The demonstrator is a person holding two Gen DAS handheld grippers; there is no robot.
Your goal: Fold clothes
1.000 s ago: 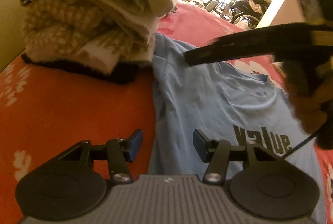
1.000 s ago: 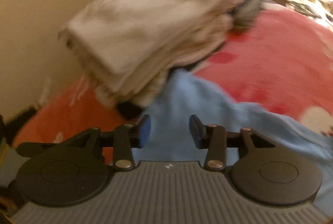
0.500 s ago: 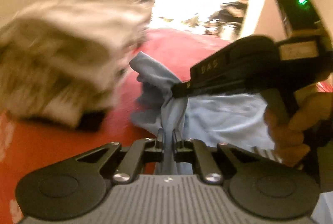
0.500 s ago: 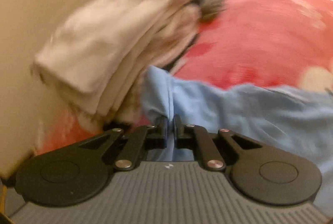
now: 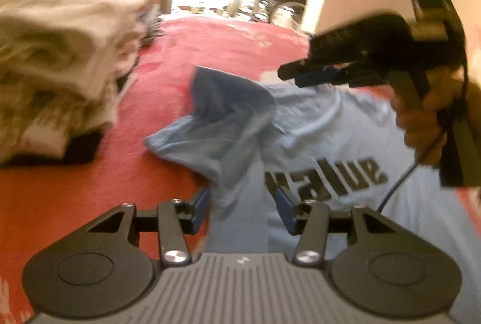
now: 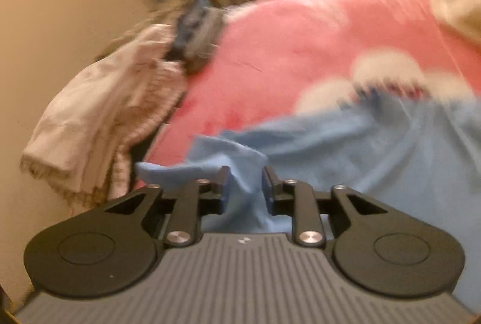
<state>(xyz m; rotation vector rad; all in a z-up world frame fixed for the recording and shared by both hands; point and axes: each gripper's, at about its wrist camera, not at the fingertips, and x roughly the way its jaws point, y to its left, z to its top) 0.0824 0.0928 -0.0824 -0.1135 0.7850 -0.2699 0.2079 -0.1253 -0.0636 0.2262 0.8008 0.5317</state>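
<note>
One blue T-shirt [image 5: 315,125], one folded stack [image 5: 60,65].

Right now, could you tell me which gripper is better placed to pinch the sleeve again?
Probably left: the left gripper, jaws opening, sits beside the sleeve; the right gripper hovers above the shirt.

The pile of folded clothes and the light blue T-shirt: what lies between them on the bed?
Only bare red bedcover lies between the pile of folded clothes and the light blue T-shirt. The left wrist view shows this; the right wrist view is too blurred.
</note>
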